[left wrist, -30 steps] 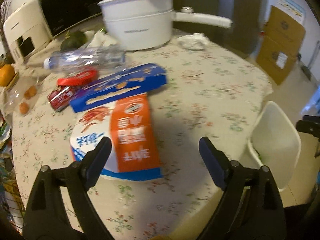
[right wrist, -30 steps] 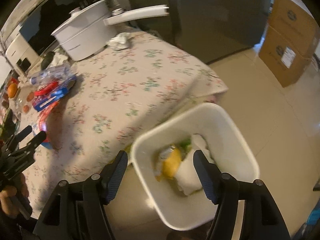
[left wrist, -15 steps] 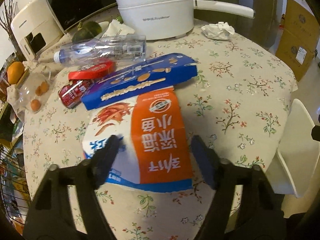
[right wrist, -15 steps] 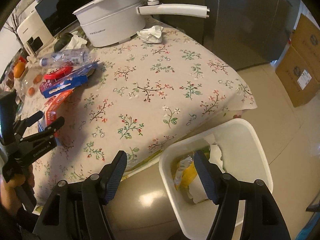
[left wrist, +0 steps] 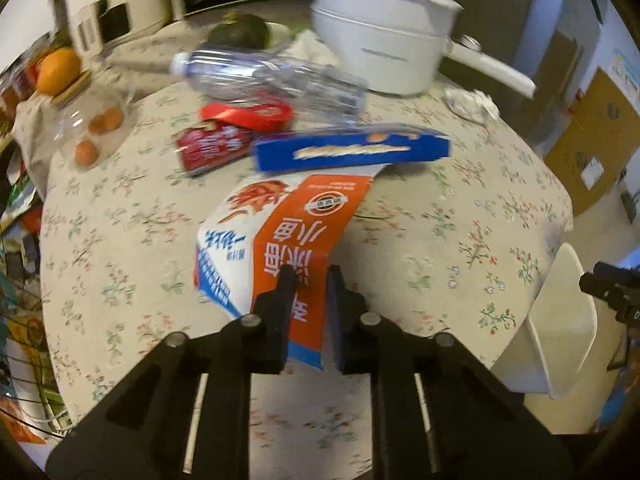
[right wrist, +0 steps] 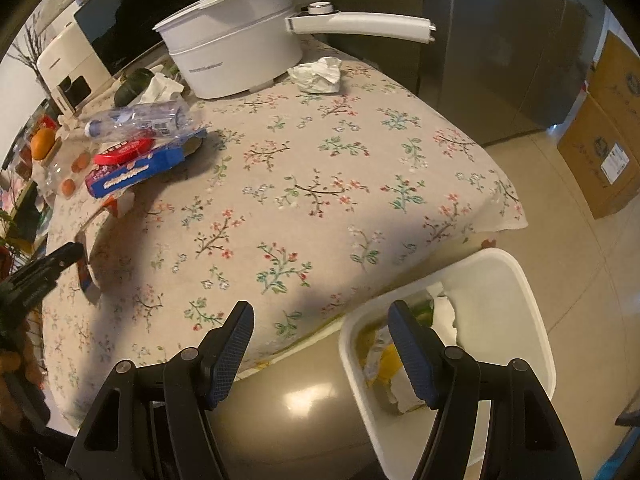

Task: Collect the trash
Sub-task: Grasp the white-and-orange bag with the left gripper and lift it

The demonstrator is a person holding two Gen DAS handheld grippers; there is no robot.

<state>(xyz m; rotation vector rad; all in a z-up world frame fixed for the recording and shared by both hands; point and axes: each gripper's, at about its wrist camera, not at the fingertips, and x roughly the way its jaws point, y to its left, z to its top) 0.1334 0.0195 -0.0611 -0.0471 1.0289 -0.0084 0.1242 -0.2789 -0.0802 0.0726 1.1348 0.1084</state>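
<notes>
The orange-and-white snack bag (left wrist: 276,240) is lying on the floral tabletop (left wrist: 440,240), its near end raised; the left gripper (left wrist: 310,300), jaws just closing, is clamping it. The right gripper (right wrist: 320,344) is hovering, jaws apart, by the white bin (right wrist: 520,280).

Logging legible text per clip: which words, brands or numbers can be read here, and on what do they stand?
"深海小鱼": large white characters, upside down, on the orange panel of the snack bag; partly covered, so likely rather than certain.
Blue characters on the bag's white panel: blurred.
Grey brand print on the white pot: too small.
Blue box, red lid, cardboard boxes: print unreadable.
</notes>
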